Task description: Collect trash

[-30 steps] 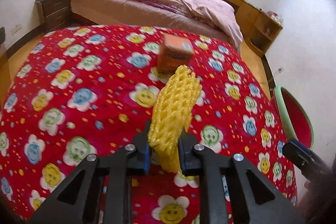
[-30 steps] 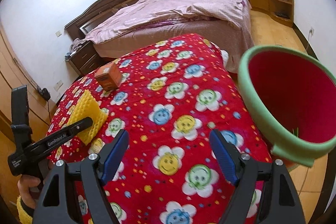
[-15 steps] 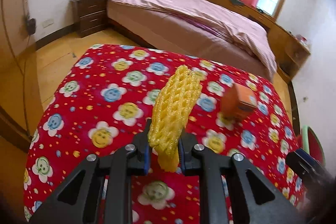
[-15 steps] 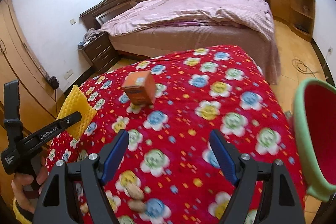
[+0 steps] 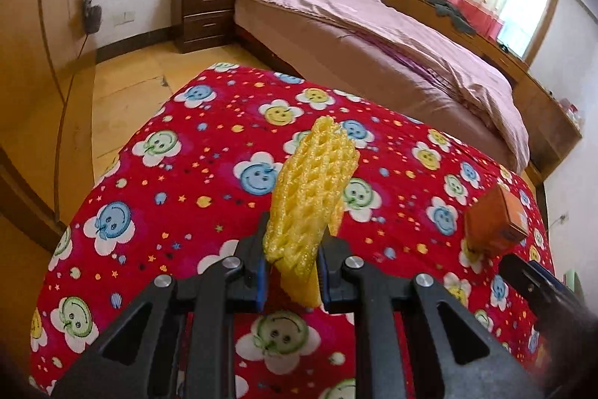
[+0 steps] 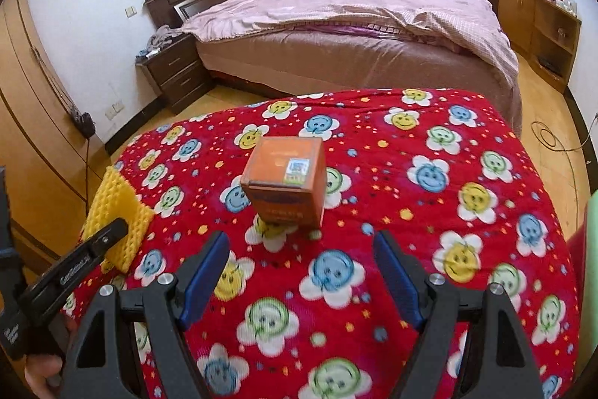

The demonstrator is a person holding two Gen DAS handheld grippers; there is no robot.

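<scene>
Yellow foam net [image 5: 312, 200] is being pinched low down by the left gripper [image 5: 291, 277], jaws narrowed onto its lower end, the rest standing up and forward of the fingers. It is being held clear above the red cloth [image 5: 179, 182], touching nothing else; judged to be carried as trash already collected, kept off the surface so it is not dropped again.

Orange box [image 6: 286, 180] is being left upright on the cloth, near the middle, apart from everything else. It is judged to be the next piece of trash.

Right gripper [image 6: 301, 281] is being held wide, nothing between its blue pads [image 6: 203, 275], and is being pointed down at the box, which sits just beyond the fingertips and centred in the gap. The width is judged to be set for the box's faces.

A green-rimmed bin [image 6: 590, 249] is being glimpsed at the right edge of the right wrist view, beside the cloth; judged to be where the trash is meant to go. Its opening cannot be seen.
</scene>
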